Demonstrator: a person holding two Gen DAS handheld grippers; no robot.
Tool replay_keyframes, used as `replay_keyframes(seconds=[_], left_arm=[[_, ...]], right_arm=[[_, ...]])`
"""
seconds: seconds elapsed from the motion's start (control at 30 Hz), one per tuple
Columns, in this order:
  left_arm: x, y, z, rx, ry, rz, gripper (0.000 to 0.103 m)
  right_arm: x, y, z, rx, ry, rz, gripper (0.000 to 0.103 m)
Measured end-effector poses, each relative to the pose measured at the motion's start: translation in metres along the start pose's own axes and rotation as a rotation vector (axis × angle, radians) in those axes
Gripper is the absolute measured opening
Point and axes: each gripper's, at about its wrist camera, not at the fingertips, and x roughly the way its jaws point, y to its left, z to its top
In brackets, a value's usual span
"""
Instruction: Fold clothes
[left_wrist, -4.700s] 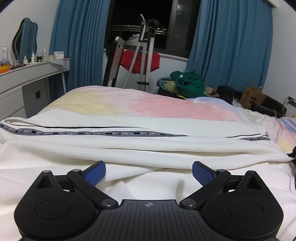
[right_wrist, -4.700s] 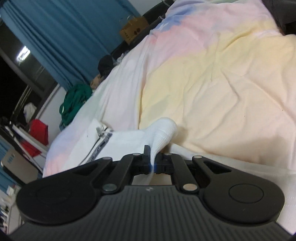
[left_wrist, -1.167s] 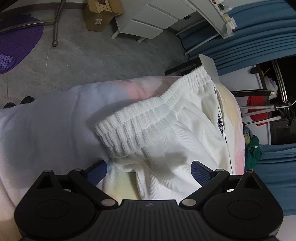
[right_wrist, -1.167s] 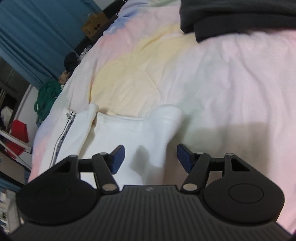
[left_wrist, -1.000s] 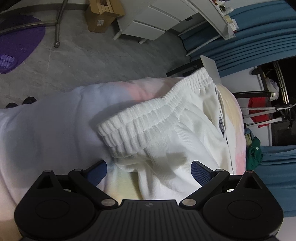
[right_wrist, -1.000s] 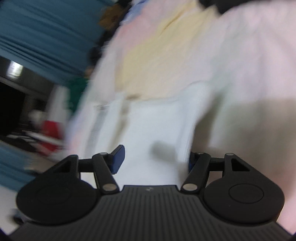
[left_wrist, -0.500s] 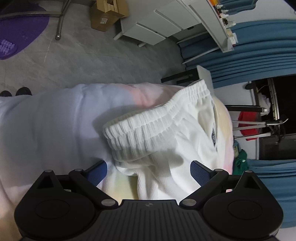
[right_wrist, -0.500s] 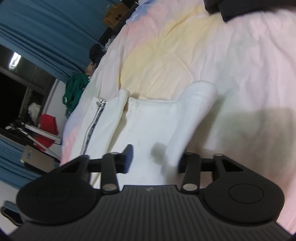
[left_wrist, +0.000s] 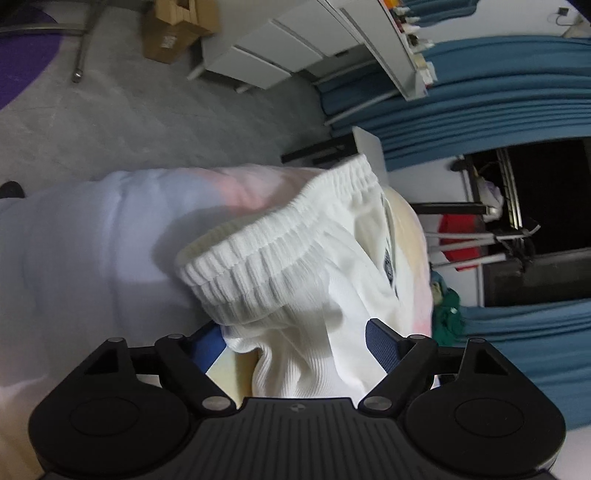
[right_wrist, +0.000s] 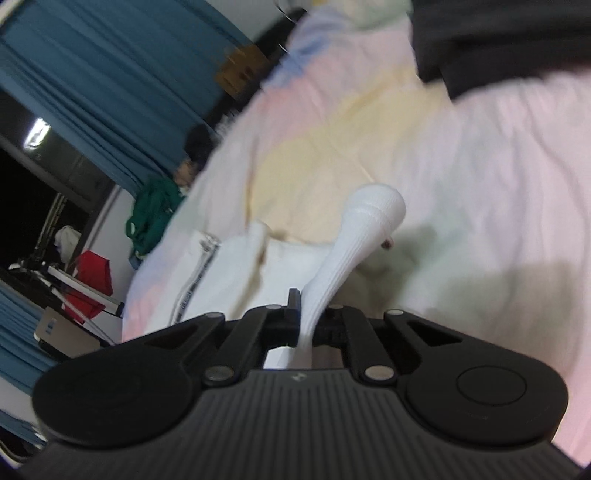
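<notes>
White ribbed trousers (left_wrist: 295, 266) lie on a pastel bed cover (left_wrist: 92, 229). In the left wrist view their elastic waistband bulges up just ahead of my left gripper (left_wrist: 295, 343). Its jaws are closing, with bunched waist fabric between the blue pads (left_wrist: 382, 345); the pads do not clearly squeeze it. In the right wrist view my right gripper (right_wrist: 304, 325) is shut on a leg end of the trousers (right_wrist: 236, 273). The pinched cuff (right_wrist: 373, 210) stands up above the bed cover (right_wrist: 480, 166). A striped side seam runs along the left of the trousers.
A dark garment (right_wrist: 498, 44) lies at the top right of the bed. Green clothes (right_wrist: 155, 210) are heaped past the bed by the blue curtains. Beyond the bed's edge are grey floor, white drawers (left_wrist: 266, 48), a cardboard box (left_wrist: 173, 29) and a stand with red cloth (left_wrist: 458, 229).
My right gripper's jaws have come together on the leg end and raised it off the cover. The left jaws have narrowed around the waistband, and the left view has tilted slightly.
</notes>
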Motion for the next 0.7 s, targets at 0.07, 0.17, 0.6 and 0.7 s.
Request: replay_keyframes(seconds=[0.07,0.17,0.6,0.7], left_arm=[[0.006,0.001,0.001,-0.035,0.006,0.059,0.077],[0.015,0.000,0.004,-0.053,0.013,0.093,0.078],[0.000,-0.029,-0.002,0.084,-0.066,0.037,0.020],[-0.025,-0.044,0.001,0.144,-0.108,0.006,0.006]], right_arm=[[-0.001,0.007,0.000,-0.037,-0.016,-0.005,0.005],[0.005,0.010,-0.002,-0.068,-0.002,-0.045,0.005],[0.001,0.007,-0.006,-0.039,0.000,-0.132,0.005],[-0.016,0.006,0.000,0.010,-0.031,-0.093,0.005]])
